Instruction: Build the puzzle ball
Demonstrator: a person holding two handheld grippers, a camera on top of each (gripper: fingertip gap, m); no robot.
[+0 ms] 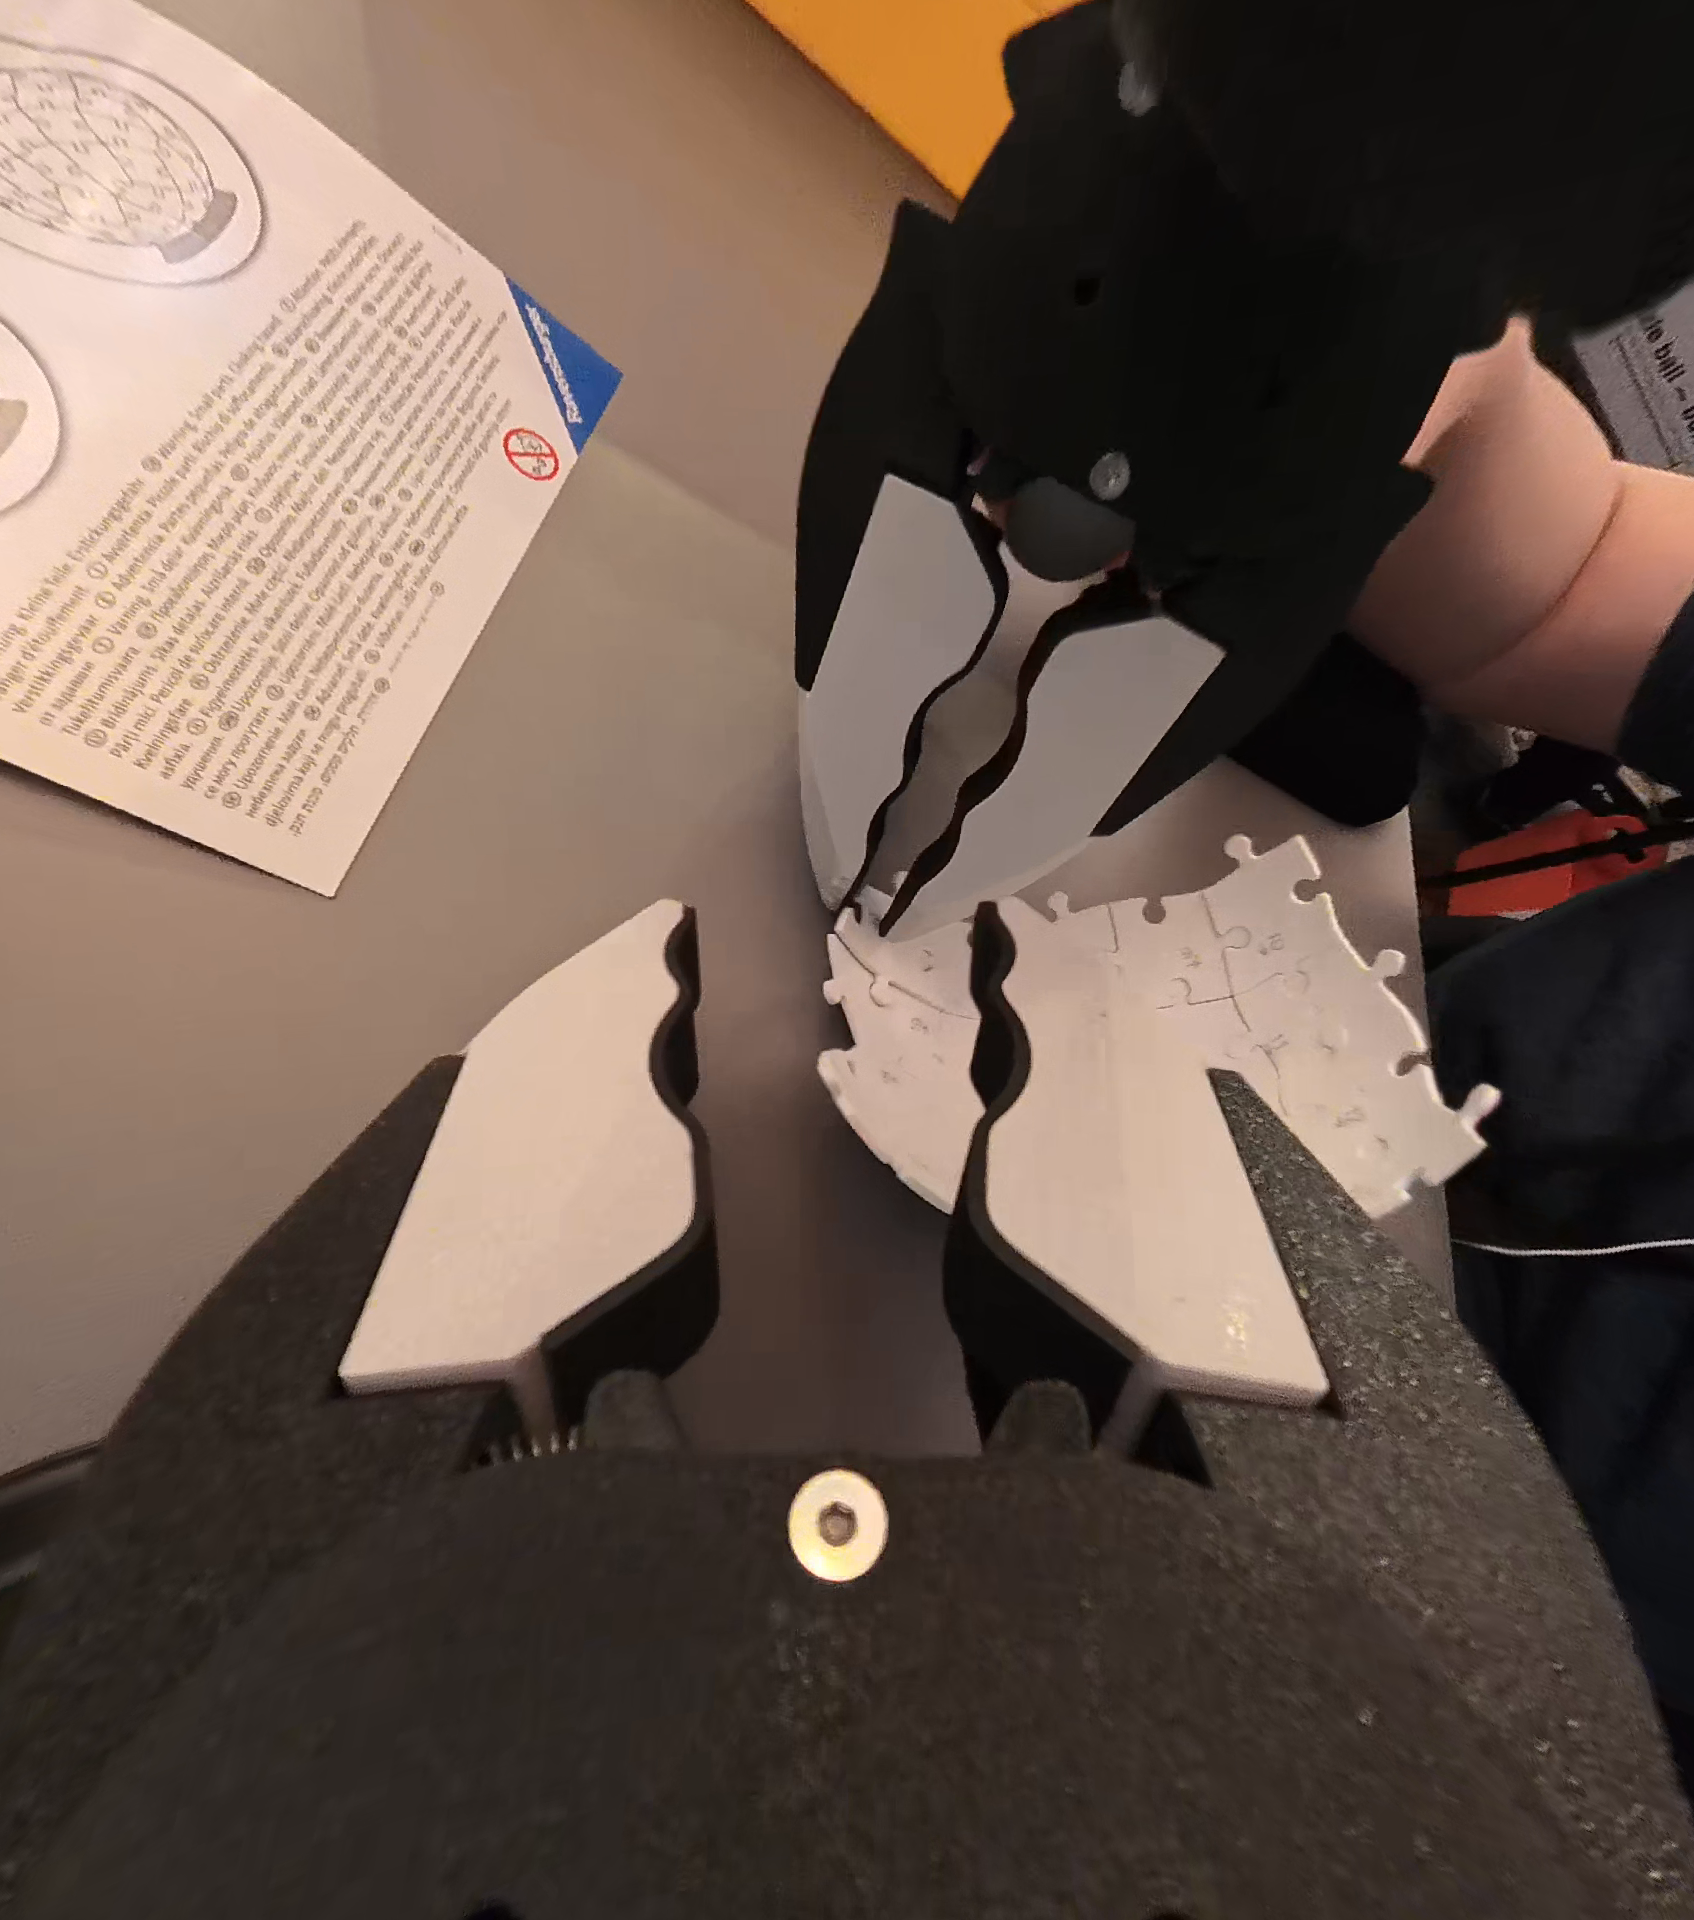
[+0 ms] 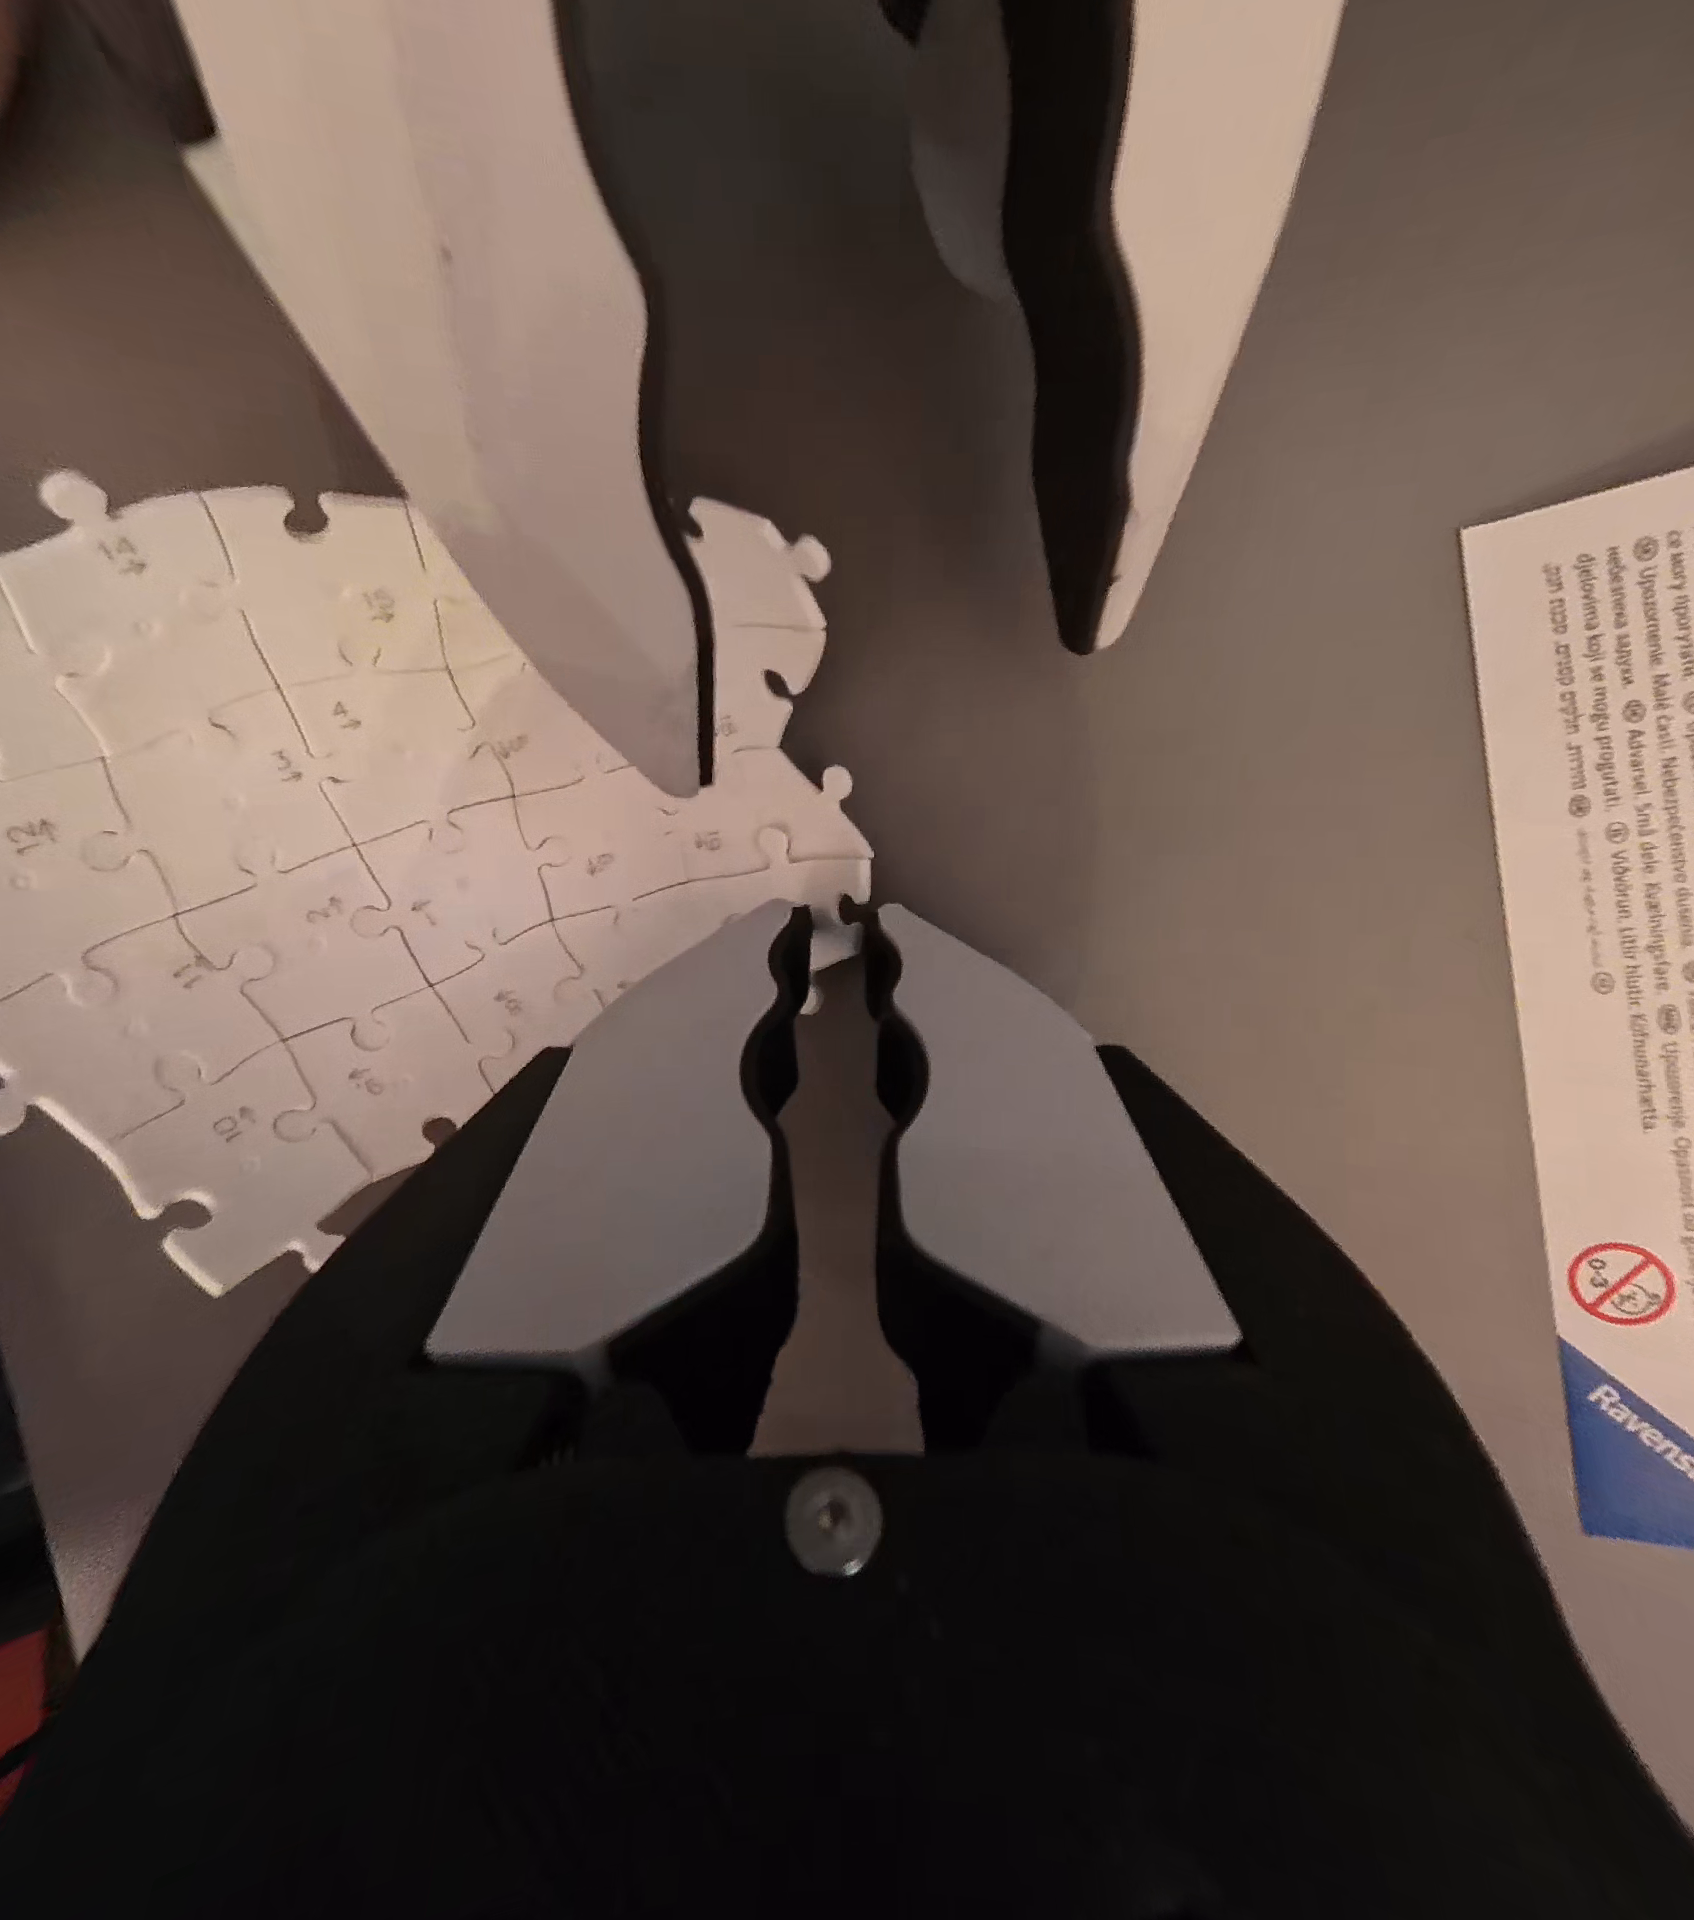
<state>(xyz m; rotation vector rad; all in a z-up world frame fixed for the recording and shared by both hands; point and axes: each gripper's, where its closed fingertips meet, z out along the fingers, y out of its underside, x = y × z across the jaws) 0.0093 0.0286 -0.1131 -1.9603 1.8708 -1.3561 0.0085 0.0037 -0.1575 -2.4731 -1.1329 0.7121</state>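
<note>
on the smooth grey table (image 1: pixel 199 1039), beside the printed leaflet (image 1: pixel 199 468), lies a curved white puzzle sheet (image 2: pixel 251 883) with knobbed edges; right gripper (image 2: pixel 835 925) pinches its corner tab, left gripper (image 1: pixel 832 997) spread wide, one finger over it.

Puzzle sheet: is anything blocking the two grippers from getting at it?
Nothing visible does. The right gripper is already pinching the puzzle sheet at its edge tab, and the open left gripper has one finger resting across the sheet.
</note>
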